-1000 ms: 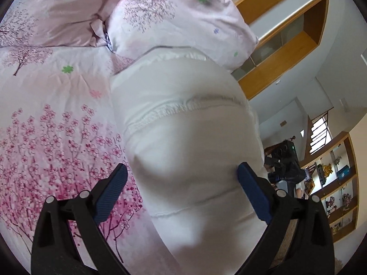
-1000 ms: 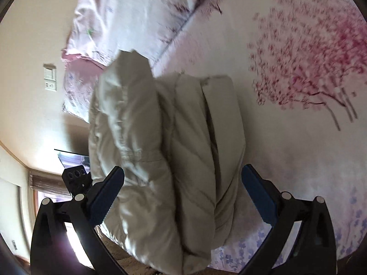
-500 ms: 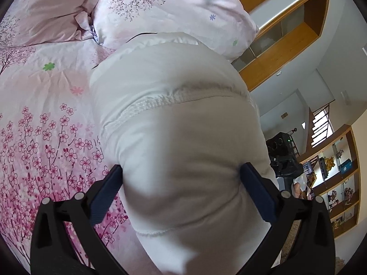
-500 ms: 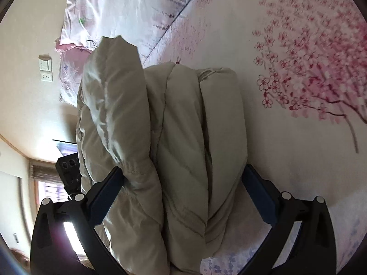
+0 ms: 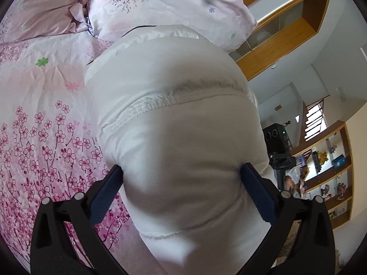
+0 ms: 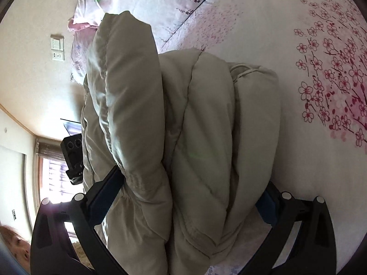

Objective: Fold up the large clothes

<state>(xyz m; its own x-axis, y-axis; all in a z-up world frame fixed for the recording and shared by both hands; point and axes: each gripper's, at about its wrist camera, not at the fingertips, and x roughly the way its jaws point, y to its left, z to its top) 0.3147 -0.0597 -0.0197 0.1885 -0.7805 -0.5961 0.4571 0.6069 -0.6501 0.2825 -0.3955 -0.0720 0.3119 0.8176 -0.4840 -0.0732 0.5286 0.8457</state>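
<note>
The folded jacket (image 6: 183, 137) lies as a thick padded bundle on the floral bedsheet (image 5: 45, 119). The left gripper (image 5: 181, 183) and the right gripper (image 6: 185, 188) each straddle one end, fingers spread wide and pressed into the padding — clamping the whole stack. In my judgement, squeeze evenly from both ends and keep the layers aligned, since the top fold (image 6: 123, 96) bulges and could slip. Pillows (image 5: 165, 6) sit just beyond the bundle — any set-down must stop short of them.
</note>
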